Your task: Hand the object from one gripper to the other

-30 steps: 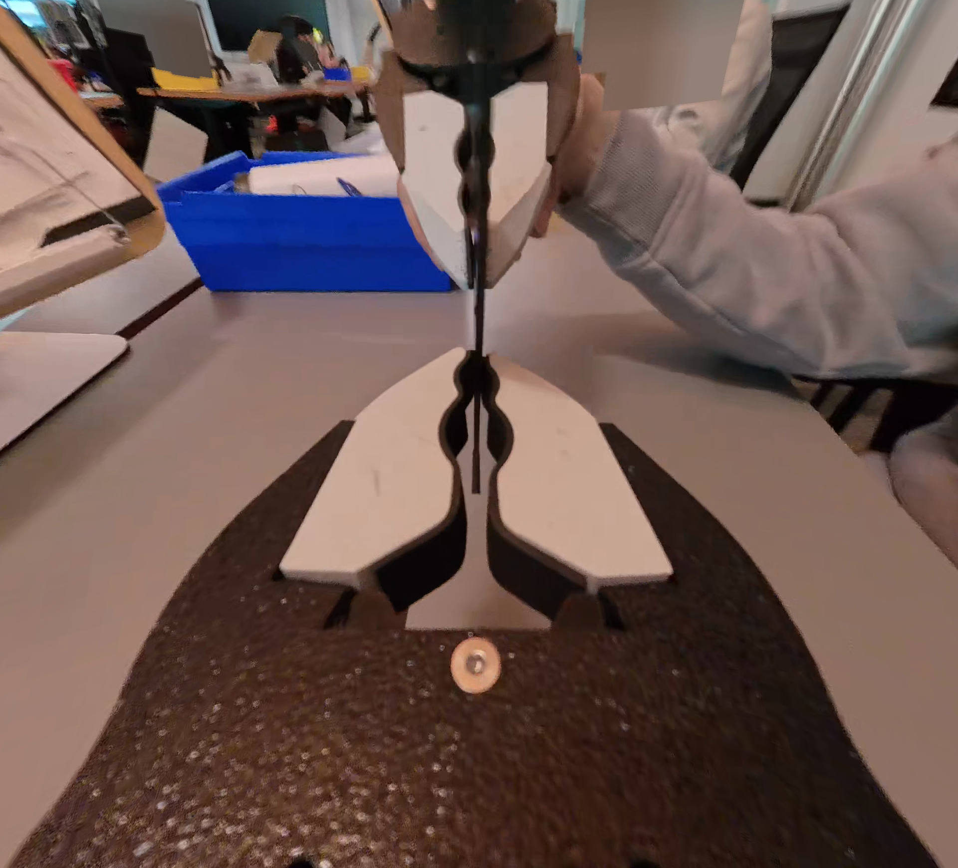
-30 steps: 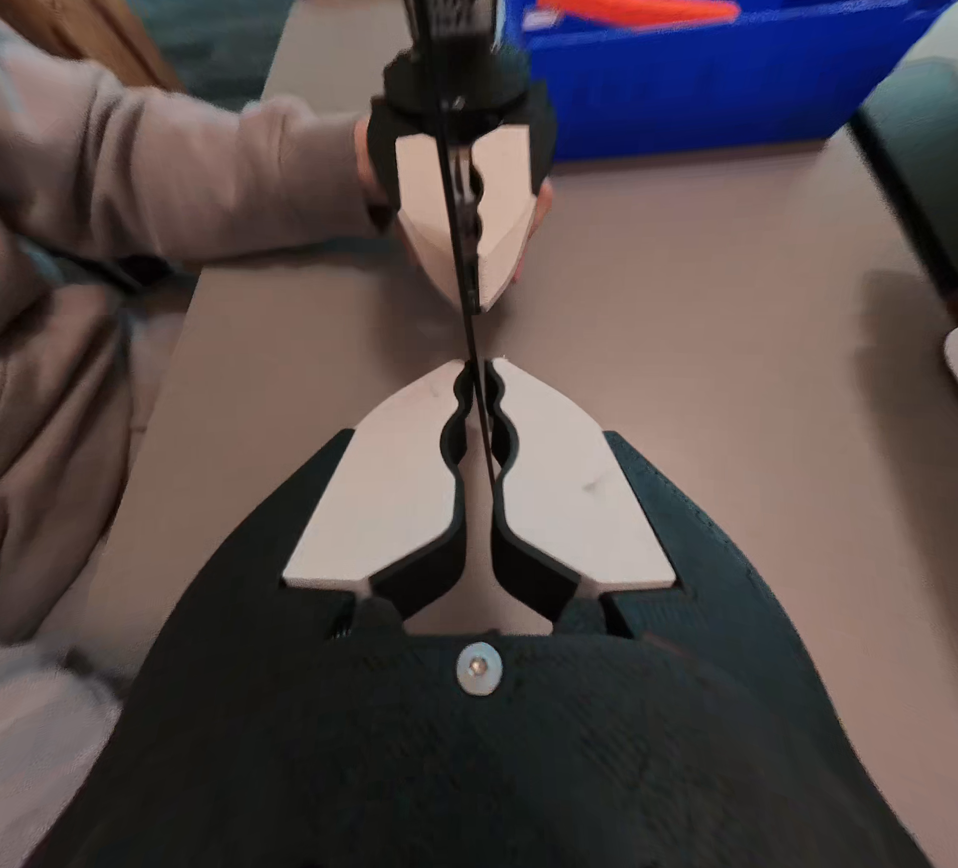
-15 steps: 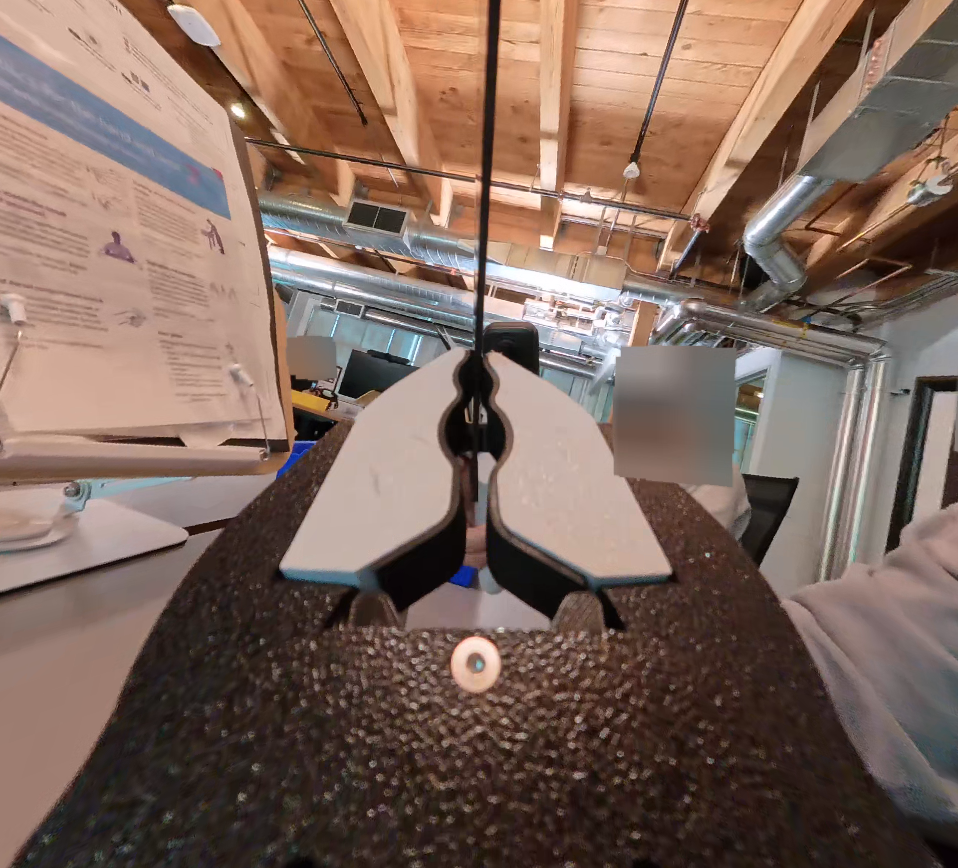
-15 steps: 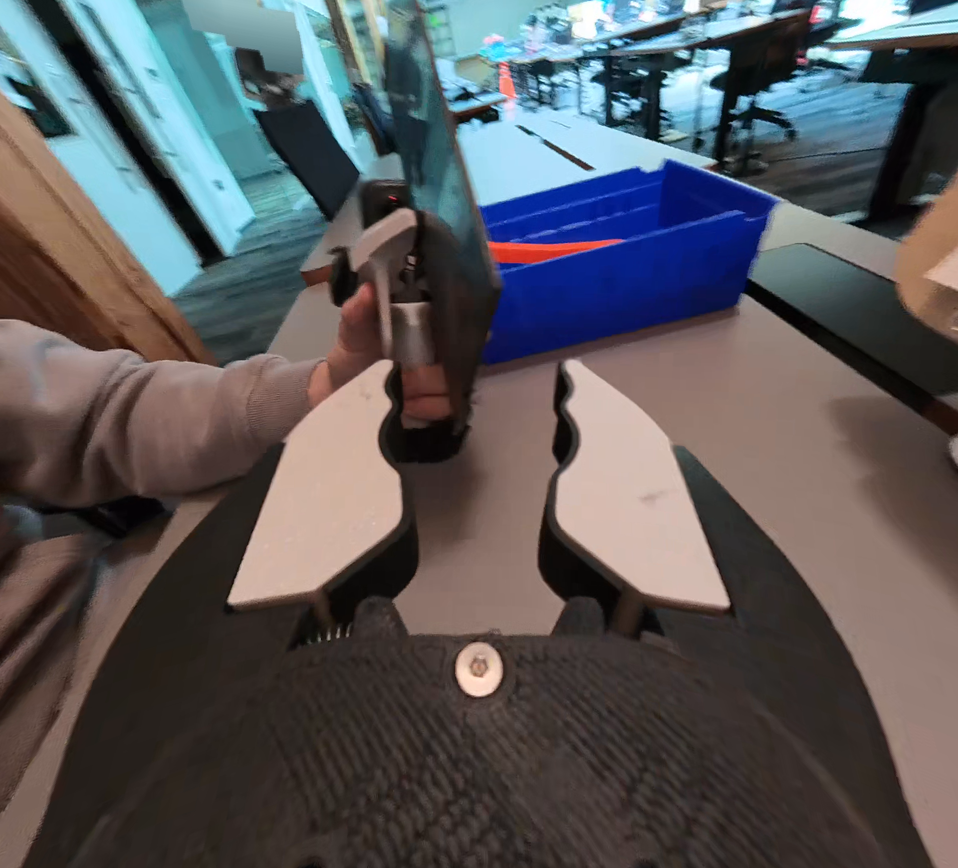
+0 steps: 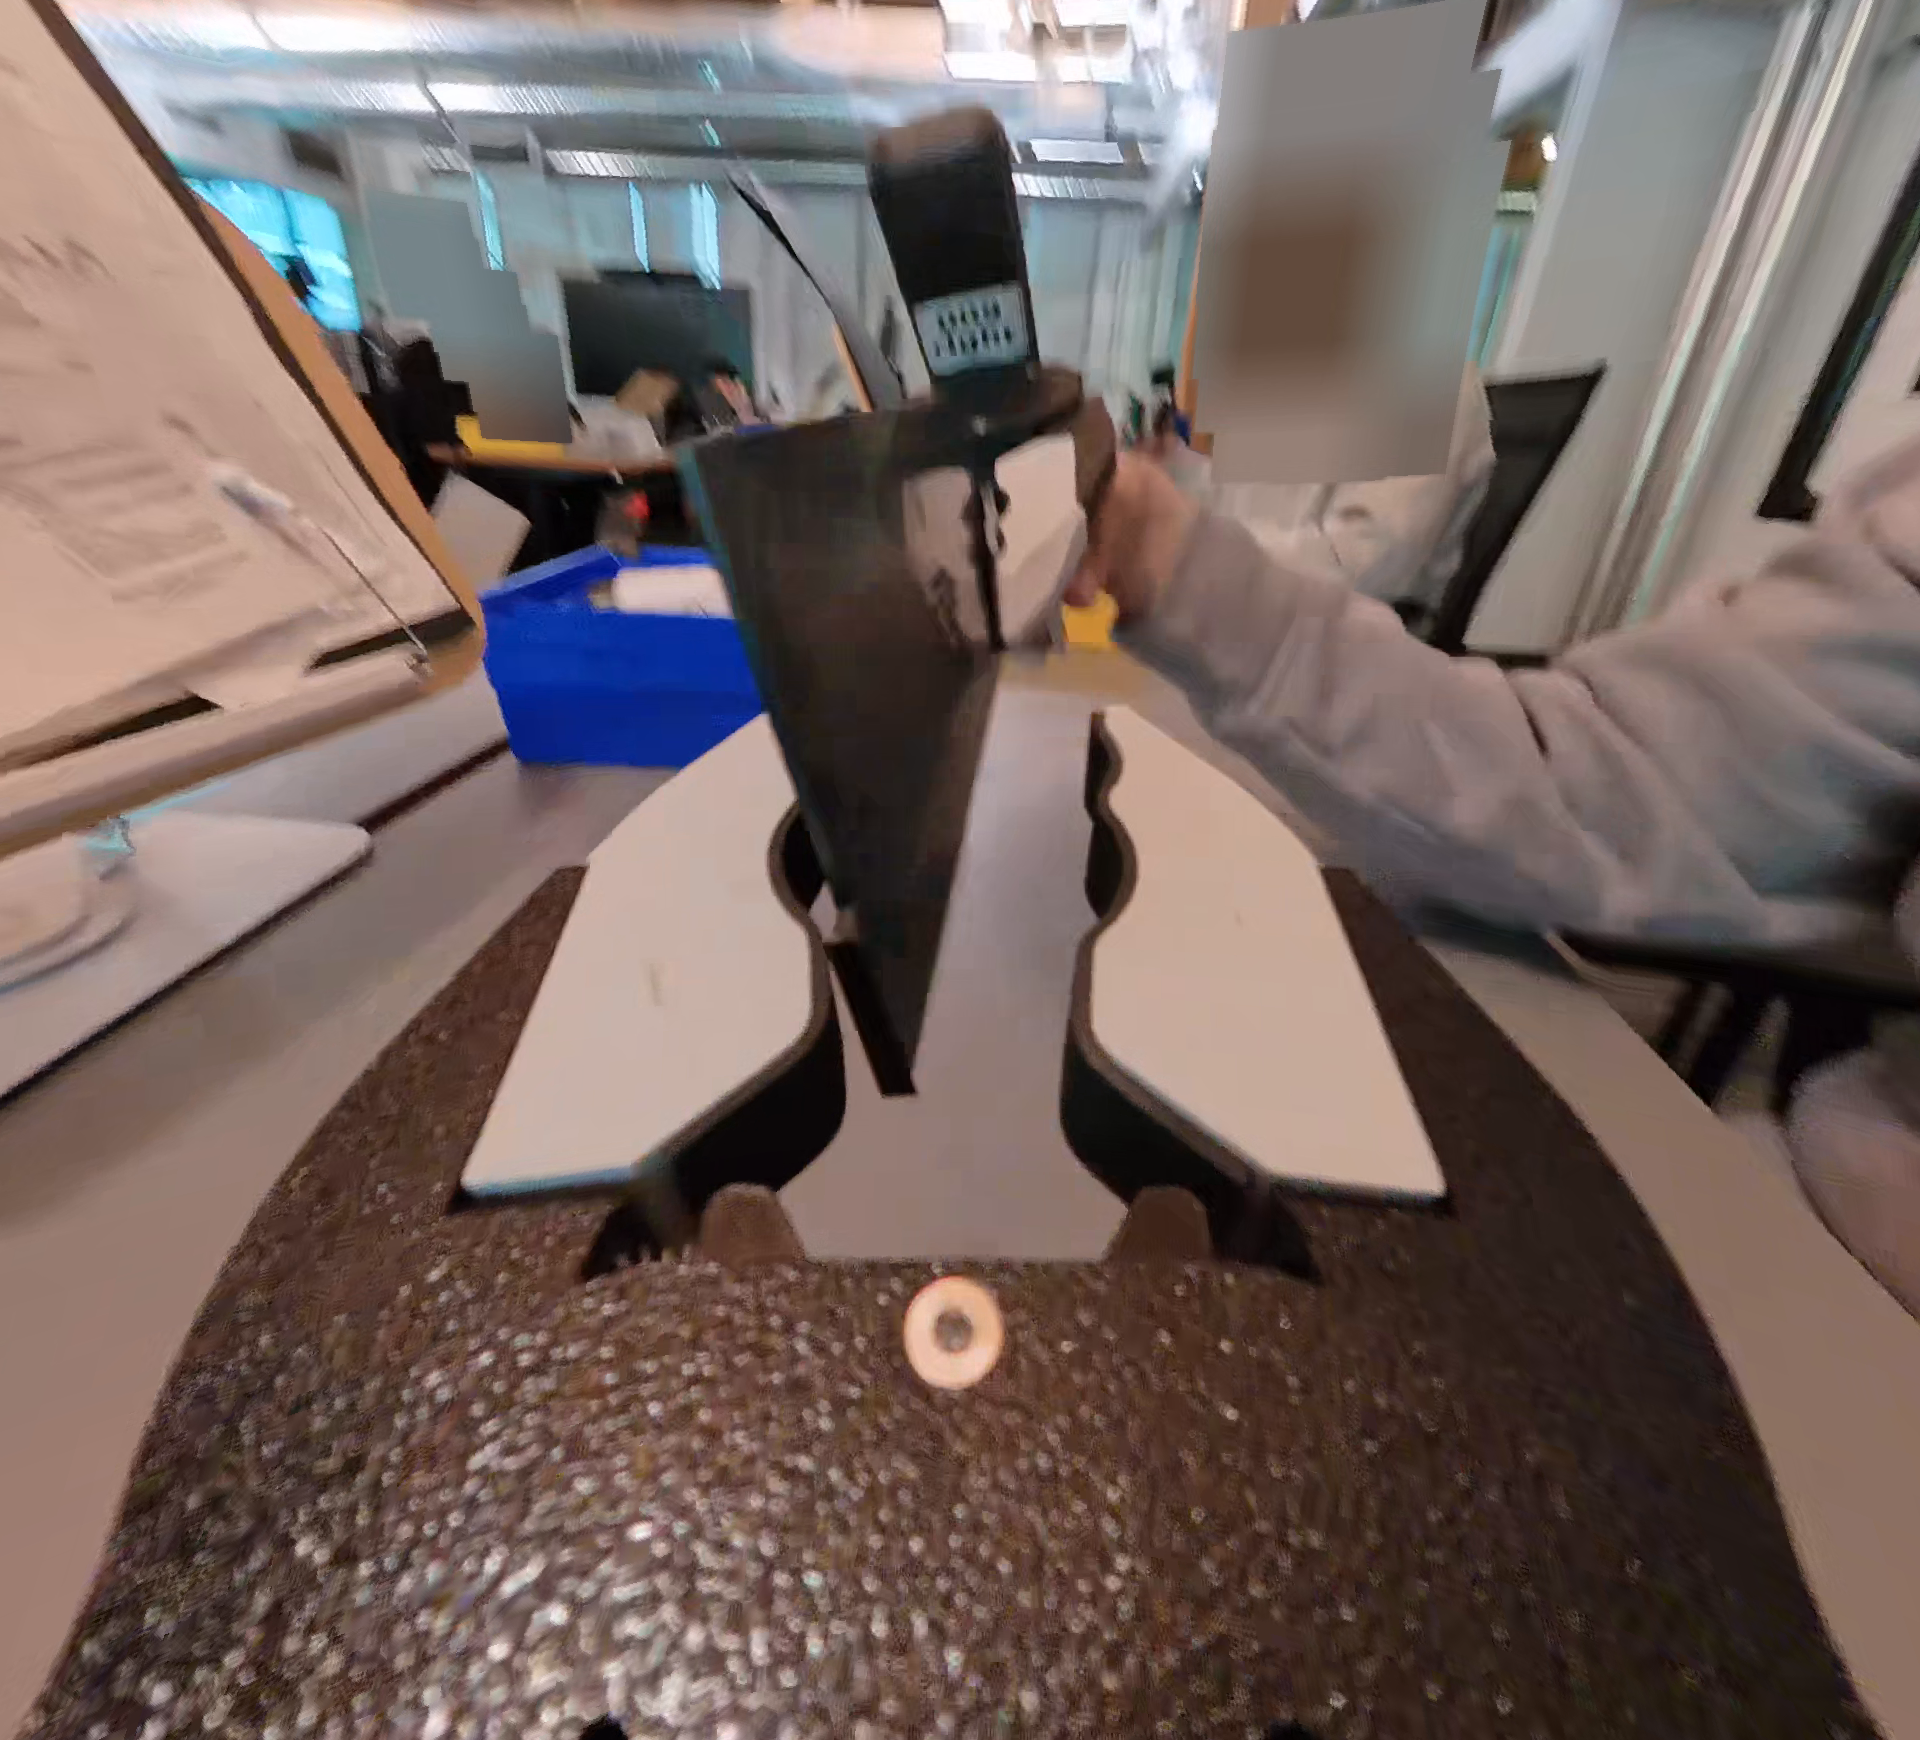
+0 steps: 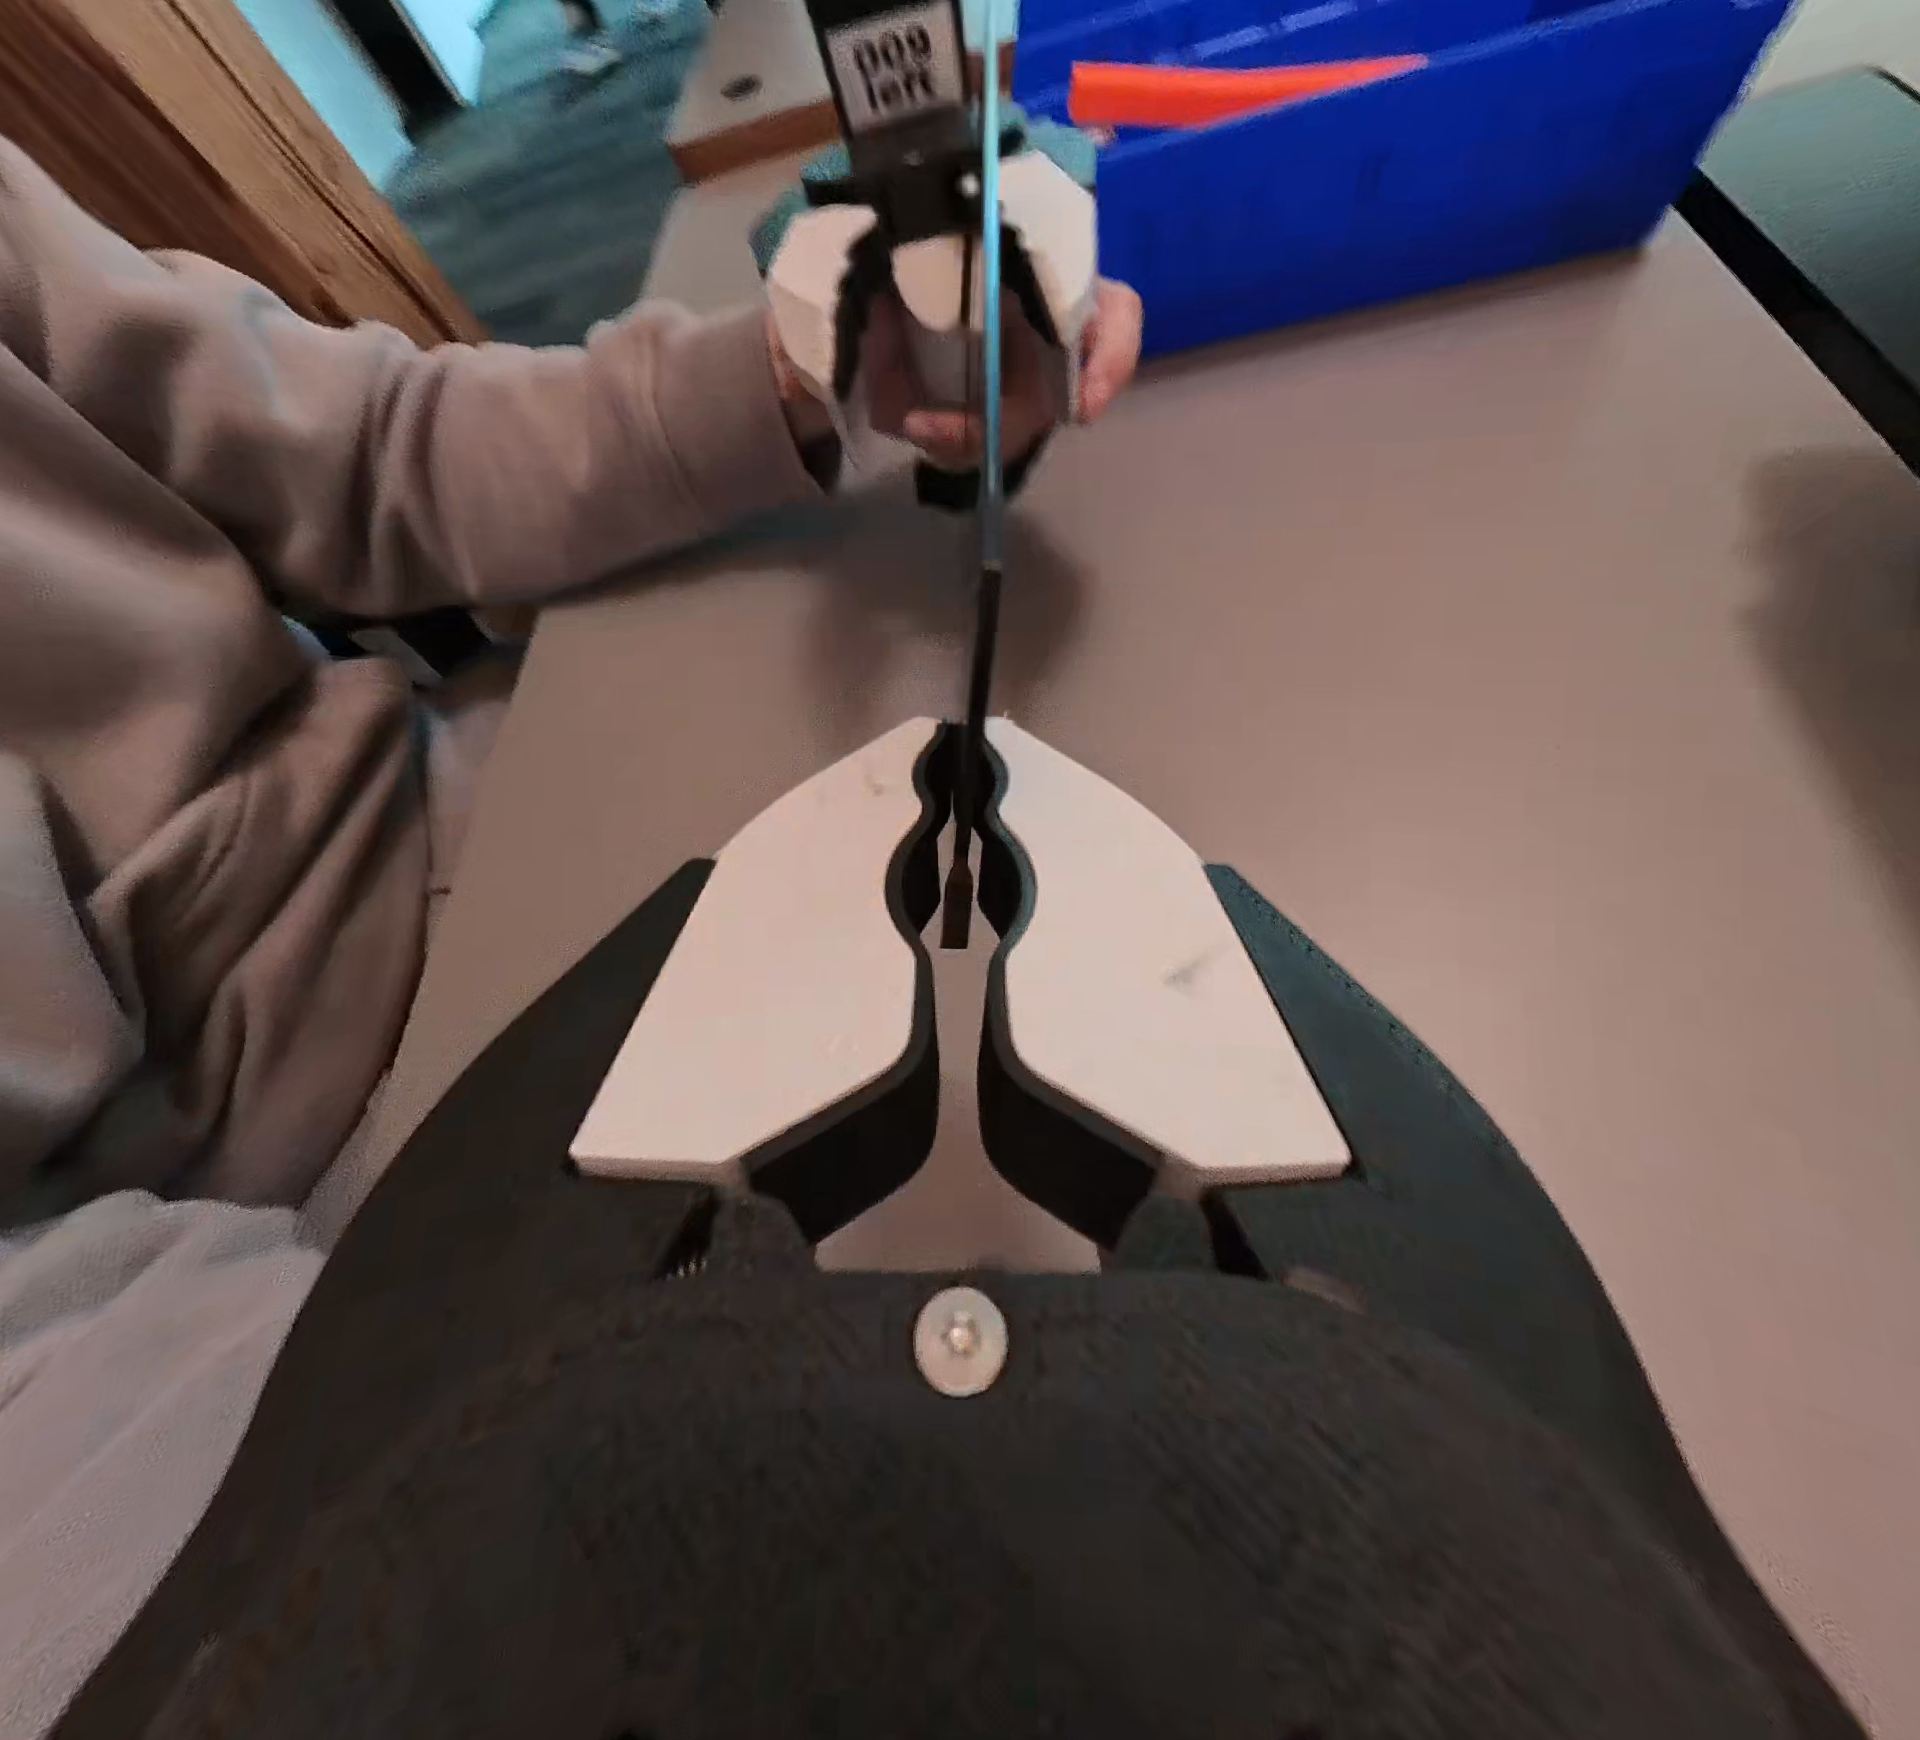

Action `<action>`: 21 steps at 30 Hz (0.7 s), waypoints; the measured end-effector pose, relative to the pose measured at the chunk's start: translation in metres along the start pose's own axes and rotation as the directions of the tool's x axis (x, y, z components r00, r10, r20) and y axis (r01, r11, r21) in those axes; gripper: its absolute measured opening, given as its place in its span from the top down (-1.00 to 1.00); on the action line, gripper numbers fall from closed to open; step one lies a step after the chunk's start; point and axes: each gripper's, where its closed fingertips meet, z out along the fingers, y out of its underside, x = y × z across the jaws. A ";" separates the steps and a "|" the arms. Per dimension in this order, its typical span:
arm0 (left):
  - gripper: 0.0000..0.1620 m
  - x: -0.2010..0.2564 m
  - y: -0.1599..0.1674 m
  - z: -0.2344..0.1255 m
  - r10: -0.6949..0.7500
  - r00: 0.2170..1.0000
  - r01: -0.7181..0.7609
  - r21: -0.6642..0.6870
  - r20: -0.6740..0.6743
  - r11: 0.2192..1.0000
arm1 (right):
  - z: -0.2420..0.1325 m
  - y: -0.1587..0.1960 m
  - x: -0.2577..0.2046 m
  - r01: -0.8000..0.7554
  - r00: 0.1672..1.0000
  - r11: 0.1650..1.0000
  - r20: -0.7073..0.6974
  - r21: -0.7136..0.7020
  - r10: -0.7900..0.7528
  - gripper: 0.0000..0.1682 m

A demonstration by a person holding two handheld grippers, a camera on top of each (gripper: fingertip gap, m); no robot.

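The object is a thin dark flat plate. In the right wrist view it shows edge-on as a narrow black strip. My right gripper is shut on its near end and holds it above the grey table. My left gripper is open, and its white fingers stand apart on either side of the plate's other end. The right gripper also shows in the left wrist view, clamped on the plate. The open left gripper shows farther off in the right wrist view.
A blue bin with an orange thing in it stands at the table's far side; it also shows in the left wrist view. A wooden stand with papers is at left. A person's grey sleeves reach in. Across from one pair of fingers to the other is roughly 10 cm.
Half a second ago my left gripper was shut on the plate and my right was open. Now the right is shut on the plate and the left has opened.
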 end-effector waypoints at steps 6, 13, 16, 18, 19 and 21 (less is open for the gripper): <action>0.50 -0.004 0.024 -0.012 0.003 1.000 -0.003 -0.198 0.001 0.980 | -0.015 0.016 -0.001 0.031 0.998 0.997 -0.047 -0.069 -0.035 0.98; 0.98 -0.014 0.021 -0.016 -0.061 0.998 0.065 -0.147 0.027 0.987 | -0.007 -0.003 0.024 0.032 0.986 0.999 -0.165 0.028 -0.027 0.90; 0.98 -0.030 -0.007 -0.021 -0.152 0.984 0.144 0.085 0.089 0.986 | -0.014 -0.028 0.036 0.012 0.976 0.975 -0.214 0.220 0.036 0.51; 0.98 -0.038 -0.027 -0.028 -0.220 0.970 0.183 0.277 0.107 0.943 | -0.010 -0.041 0.040 0.024 0.976 0.951 -0.214 0.308 0.045 0.38; 0.99 -0.041 -0.034 -0.032 -0.248 0.964 0.197 0.358 0.100 0.913 | -0.005 -0.048 0.038 0.021 0.981 0.939 -0.187 0.344 0.046 0.36; 0.99 -0.045 -0.043 -0.038 -0.303 0.950 0.234 0.470 0.077 0.851 | 0.012 -0.063 0.032 0.014 0.990 0.915 -0.131 0.402 0.043 0.35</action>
